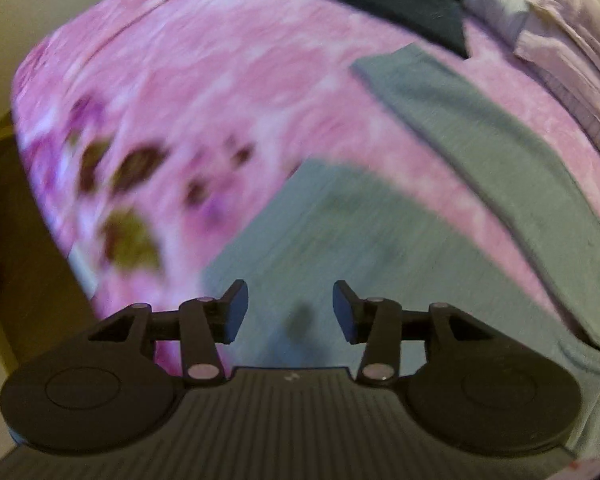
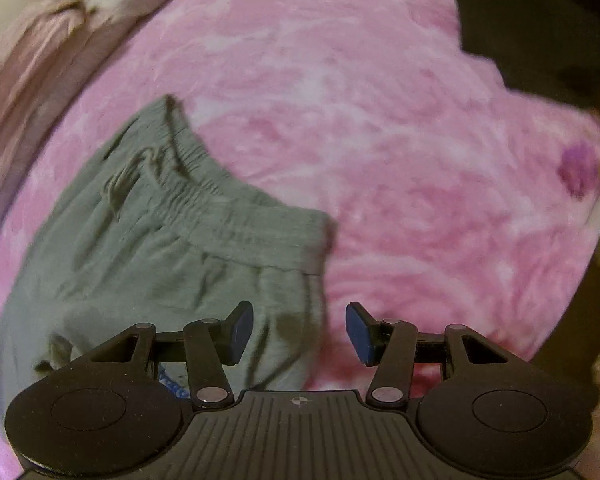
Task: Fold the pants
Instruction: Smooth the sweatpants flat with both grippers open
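left gripper [image 1: 290,312]: jaws apart, empty, over a pant leg | right gripper [image 2: 300,332]: jaws apart, empty, beside the waistband corner | pants [image 2: 160,248]: spread flat on the pink blanket [image 2: 380,120], legs toward its far edge | risk: pinching the blanket with the cloth drags both.

Left wrist view smeared by motion — dark blotches [image 1: 136,168] on the pink blanket [image 1: 204,80] unreadable as print. Pants [image 1: 380,240] run off the right and lower edges; one leg's far end shows, the waist out of frame. Dark cloth [image 1: 388,4] cut by the top edge. Right wrist view: pants' legs hidden under the tool body, drawstring [image 2: 124,176] blurred — blue marking [image 2: 174,388] too small to read.
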Motion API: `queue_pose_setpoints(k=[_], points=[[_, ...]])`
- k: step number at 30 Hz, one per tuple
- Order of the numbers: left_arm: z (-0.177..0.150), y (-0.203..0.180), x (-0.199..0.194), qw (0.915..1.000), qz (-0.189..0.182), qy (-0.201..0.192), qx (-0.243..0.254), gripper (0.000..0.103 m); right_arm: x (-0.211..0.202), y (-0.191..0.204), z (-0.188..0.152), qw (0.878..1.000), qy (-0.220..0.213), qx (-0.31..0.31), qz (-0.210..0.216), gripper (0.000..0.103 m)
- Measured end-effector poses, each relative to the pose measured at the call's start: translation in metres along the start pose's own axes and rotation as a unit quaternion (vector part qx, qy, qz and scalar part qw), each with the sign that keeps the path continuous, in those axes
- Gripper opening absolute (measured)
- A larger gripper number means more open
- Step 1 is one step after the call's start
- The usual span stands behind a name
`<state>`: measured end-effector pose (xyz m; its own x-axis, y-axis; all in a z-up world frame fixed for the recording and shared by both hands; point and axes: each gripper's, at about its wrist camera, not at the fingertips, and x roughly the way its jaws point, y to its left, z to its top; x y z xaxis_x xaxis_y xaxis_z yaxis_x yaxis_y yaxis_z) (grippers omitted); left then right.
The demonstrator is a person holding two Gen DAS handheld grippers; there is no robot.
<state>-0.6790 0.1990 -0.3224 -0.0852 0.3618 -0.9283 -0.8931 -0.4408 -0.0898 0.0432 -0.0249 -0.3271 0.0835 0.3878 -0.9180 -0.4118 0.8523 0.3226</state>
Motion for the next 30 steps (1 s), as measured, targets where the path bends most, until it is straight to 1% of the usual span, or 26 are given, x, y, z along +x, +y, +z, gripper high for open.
queue_pose_setpoints(k=[1, 4, 6, 8, 10, 13, 15, 17, 18, 19, 20, 21, 22, 24, 25, 26, 27, 28, 29, 30], points=[[-0.008, 0.01, -0.001, 0.9998, -0.006, 0.003, -0.02, 0.041, 0.003, -0.011, -0.001, 1.0, -0.003, 0.014, 0.02, 0.049], [-0.029, 0.035, -0.004, 0.9961, -0.02, -0.008, -0.086, 0.043, 0.014, -0.035, -0.003, 0.996, -0.007, 0.051, 0.073, 0.049], [-0.041, 0.049, -0.006, 0.9905, -0.036, -0.014, -0.132, 0.049, 0.022, -0.044, -0.004, 0.993, -0.013, 0.068, 0.098, 0.049], [-0.051, 0.059, -0.005, 0.9848, -0.045, -0.017, -0.167, 0.053, 0.028, -0.05, -0.004, 0.99, -0.013, 0.083, 0.116, 0.049], [-0.054, 0.066, -0.002, 0.979, -0.059, -0.027, -0.193, 0.054, 0.032, -0.053, -0.004, 0.988, -0.011, 0.091, 0.126, 0.049], [-0.052, 0.07, 0.01, 0.9733, -0.069, -0.045, -0.214, 0.055, 0.035, -0.056, -0.003, 0.987, -0.011, 0.087, 0.134, 0.049], [-0.047, 0.068, 0.025, 0.974, -0.068, -0.038, -0.213, 0.056, 0.037, -0.058, -0.002, 0.986, -0.013, 0.088, 0.139, 0.049], [-0.042, 0.062, 0.031, 0.9753, -0.051, -0.045, -0.21, 0.056, 0.04, -0.056, -0.002, 0.986, -0.02, 0.085, 0.143, 0.049], [-0.04, 0.058, 0.031, 0.9769, -0.045, -0.056, -0.201, 0.037, 0.042, -0.053, -0.001, 0.986, -0.022, 0.078, 0.145, 0.047], [-0.037, 0.054, 0.027, 0.9802, -0.043, -0.074, -0.178, 0.017, 0.044, -0.048, 0.0, 0.987, -0.02, 0.068, 0.145, 0.019], [-0.033, 0.052, 0.023, 0.9835, -0.047, -0.081, -0.155, 0.009, 0.046, -0.042, 0.001, 0.989, -0.011, 0.055, 0.138, 0.01], [-0.028, 0.051, 0.012, 0.9833, -0.052, -0.101, -0.143, 0.008, 0.045, -0.037, 0.003, 0.991, -0.01, 0.04, 0.125, 0.009], [-0.023, 0.048, 0.0, 0.9825, -0.058, -0.123, -0.127, 0.007, 0.041, -0.032, 0.003, 0.992, -0.015, 0.023, 0.123, 0.007], [-0.014, 0.042, -0.024, 0.9815, -0.055, -0.161, -0.087, 0.007, 0.026, -0.03, 0.001, 0.991, -0.031, 0.003, 0.129, 0.006], [-0.01, 0.042, -0.036, 0.9797, -0.053, -0.181, -0.068, 0.007, 0.017, -0.033, 0.0, 0.99, -0.037, 0.008, 0.137, 0.006], [-0.008, 0.043, -0.046, 0.9774, -0.046, -0.201, -0.045, 0.009, 0.009, -0.036, -0.002, 0.988, -0.04, 0.015, 0.146, 0.006], [-0.007, 0.046, -0.052, 0.9756, -0.027, -0.216, -0.024, 0.009, 0.001, -0.038, -0.006, 0.988, -0.04, 0.016, 0.149, 0.006], [-0.007, 0.051, -0.051, 0.976, -0.007, -0.217, -0.017, 0.009, -0.002, -0.037, -0.011, 0.989, -0.035, 0.011, 0.145, 0.006], [-0.008, 0.06, -0.042, 0.979, 0.017, -0.202, -0.023, 0.01, -0.003, -0.037, -0.015, 0.99, -0.028, 0.004, 0.139, 0.006], [-0.009, 0.067, -0.028, 0.9831, 0.038, -0.176, -0.03, 0.01, -0.001, -0.039, -0.021, 0.991, -0.017, -0.003, 0.13, 0.006]])
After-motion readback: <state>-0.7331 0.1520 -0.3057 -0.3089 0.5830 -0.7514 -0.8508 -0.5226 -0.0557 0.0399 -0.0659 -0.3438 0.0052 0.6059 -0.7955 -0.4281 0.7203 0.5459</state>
